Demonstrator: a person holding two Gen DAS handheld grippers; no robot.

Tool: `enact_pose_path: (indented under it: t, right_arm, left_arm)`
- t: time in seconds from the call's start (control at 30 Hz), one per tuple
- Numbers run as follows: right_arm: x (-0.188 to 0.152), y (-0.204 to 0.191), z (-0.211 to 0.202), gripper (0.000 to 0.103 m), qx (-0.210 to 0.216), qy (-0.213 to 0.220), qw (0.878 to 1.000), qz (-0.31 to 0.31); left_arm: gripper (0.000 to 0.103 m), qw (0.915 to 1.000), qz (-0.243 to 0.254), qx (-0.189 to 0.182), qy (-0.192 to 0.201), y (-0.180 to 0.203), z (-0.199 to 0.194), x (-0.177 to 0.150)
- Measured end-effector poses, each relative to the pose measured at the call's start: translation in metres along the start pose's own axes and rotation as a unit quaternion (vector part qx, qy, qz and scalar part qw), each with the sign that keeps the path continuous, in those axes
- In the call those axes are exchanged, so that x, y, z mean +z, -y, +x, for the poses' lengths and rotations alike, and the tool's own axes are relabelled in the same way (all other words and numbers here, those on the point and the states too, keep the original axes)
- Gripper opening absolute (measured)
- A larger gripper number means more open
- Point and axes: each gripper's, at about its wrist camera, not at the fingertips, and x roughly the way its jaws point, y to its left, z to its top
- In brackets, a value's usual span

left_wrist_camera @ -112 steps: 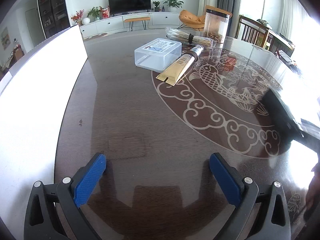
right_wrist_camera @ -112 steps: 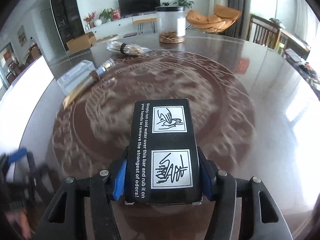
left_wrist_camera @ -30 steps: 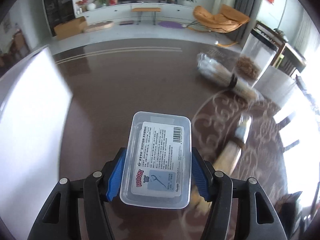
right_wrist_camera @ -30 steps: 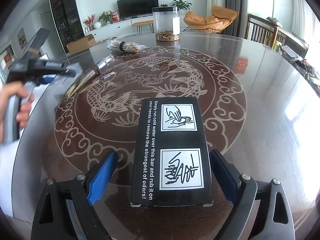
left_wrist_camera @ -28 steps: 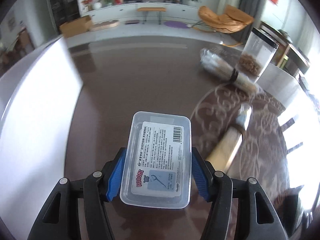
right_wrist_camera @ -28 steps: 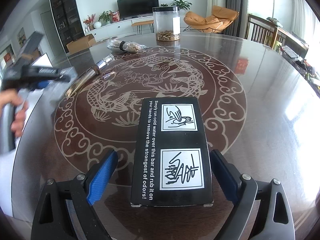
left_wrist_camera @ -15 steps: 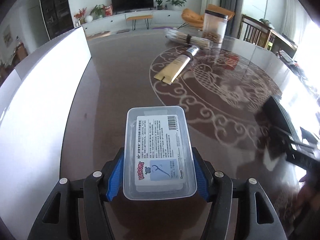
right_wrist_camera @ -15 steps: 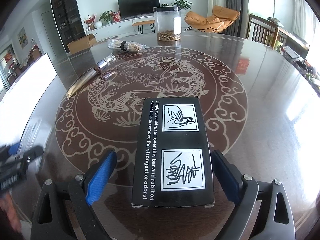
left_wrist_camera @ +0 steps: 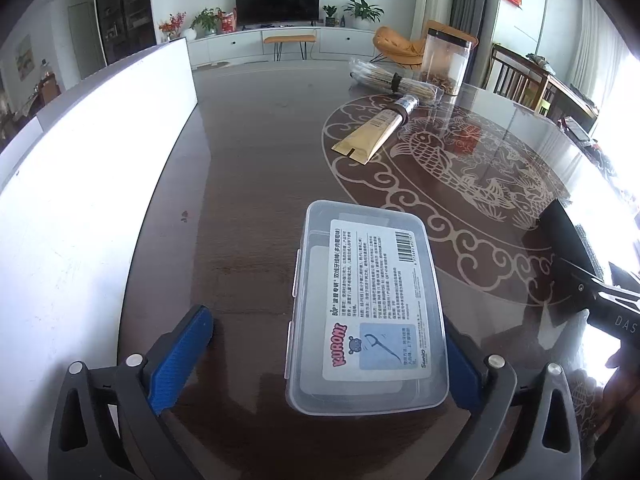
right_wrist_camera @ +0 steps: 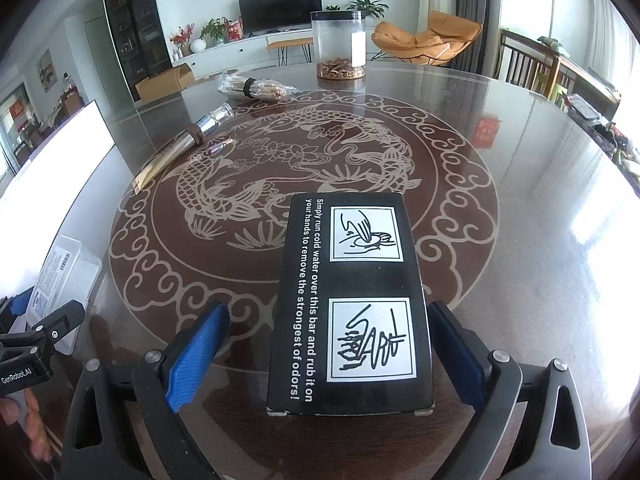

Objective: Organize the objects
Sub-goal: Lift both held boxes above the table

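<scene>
Fingers of both the left gripper [left_wrist_camera: 320,356] and right gripper [right_wrist_camera: 326,354] are spread, leaving the clear box [left_wrist_camera: 366,306] and black box [right_wrist_camera: 350,304] at lower centre, apparently set down.

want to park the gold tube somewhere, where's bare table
Bare dark wood runs between the white board and the clear plastic floss box. The carved medallion beyond the black printed box is open. Crowded around the bundled sticks and clear jar.
</scene>
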Motion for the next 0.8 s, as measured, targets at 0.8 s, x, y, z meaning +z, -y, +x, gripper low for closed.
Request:
enact_pose_path:
  t: [0.8]
  right_arm:
    - [-0.0010, -0.0014, 0.0038, 0.103, -0.003, -0.006, 1.000, -0.009]
  left_arm:
    - [0.103, 0.9999, 0.007, -0.007, 0.001, 0.0074, 0.0062, 0.0028]
